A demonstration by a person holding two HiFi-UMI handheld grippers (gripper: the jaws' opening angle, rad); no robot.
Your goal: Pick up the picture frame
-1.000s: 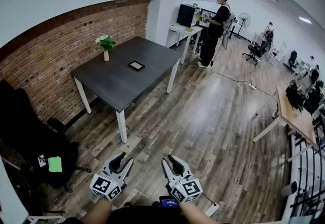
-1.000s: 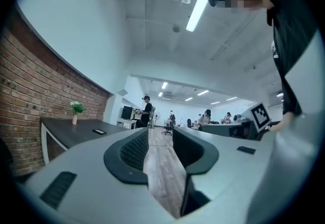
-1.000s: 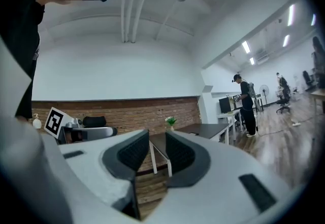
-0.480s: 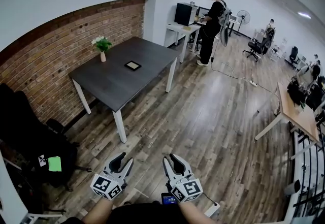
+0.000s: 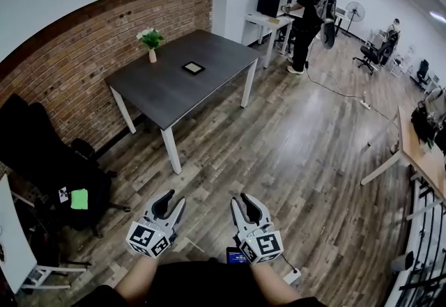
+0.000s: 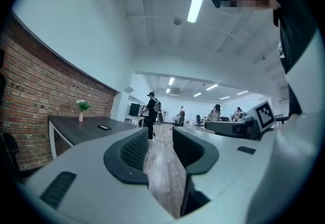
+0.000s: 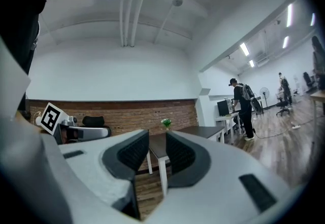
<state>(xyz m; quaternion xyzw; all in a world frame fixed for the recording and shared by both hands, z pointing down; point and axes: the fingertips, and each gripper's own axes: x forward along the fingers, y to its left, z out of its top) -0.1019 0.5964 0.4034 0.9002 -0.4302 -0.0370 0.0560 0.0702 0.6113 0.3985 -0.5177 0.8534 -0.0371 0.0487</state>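
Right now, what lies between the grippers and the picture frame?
Head view: only bare floor, then tabletop, between left gripper, right gripper and the picture frame.

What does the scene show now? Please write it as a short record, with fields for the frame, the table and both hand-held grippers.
picture frame: lies flat near the middle of the table
table: dark top, white legs, beside the brick wall
vase: holds flowers, stands on the table, apart from the frame
left hand-held gripper: jaws apart, empty, over the wood floor, far from the table
right hand-held gripper: jaws apart, empty, beside the left one
task state: frame not yet reached
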